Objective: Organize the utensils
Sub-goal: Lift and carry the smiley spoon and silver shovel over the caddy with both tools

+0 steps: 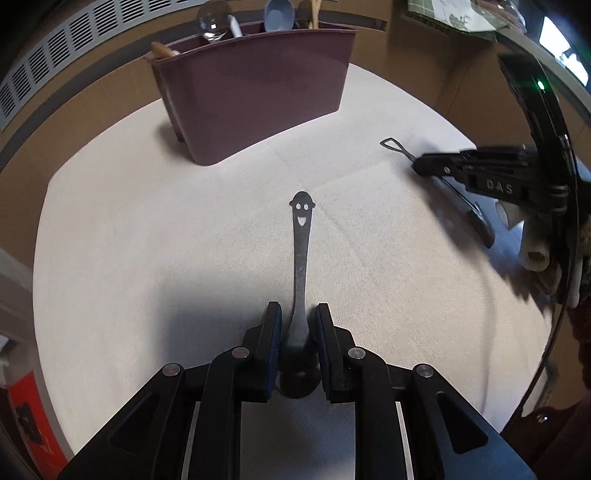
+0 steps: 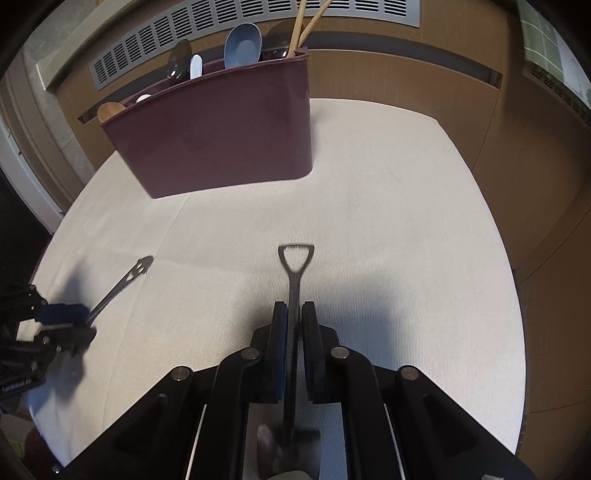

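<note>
two spoons up, one holder waiting

a white cloth (image 2: 369, 184) is covering the table, and brown cardboard walls are standing all around it. the landmark here is the purple holder (image 2: 221, 136), sitting at the far side of the cloth. it is already holding a blue scoop (image 2: 242, 46), wooden sticks (image 2: 306, 22), a wooden spoon (image 2: 109, 110) and a few shiny pieces.

on the near side of the holder, the left gripper (image 1: 298, 325) is squeezing the smiley spoon (image 1: 301, 251) down by its bowl. the happy-face end is pointing toward the holder, and the spoon looks lifted a little off the cloth. its fingers (image 1: 273, 332) are pressing the spoon from both sides.

also on the near side of the holder, and off to the right of the smiley spoon, the right gripper (image 2: 293, 321) is pinching the shovel spoon (image 2: 295, 273) on its thin handle. the loop end is pointing toward the holder, and the scoop end is tucked back under the gripper.

so both tongs are clamped, each on its own spoon. neither spoon is in the holder yet.

i think the picking-up step is done and the carrying step is starting. the next move is probably going one at a time: lifting a spoon higher than the holder's rim, tipping it to stand up, finding a free slot, then letting go. the slots look crowded, so it needs a careful aim.
</note>
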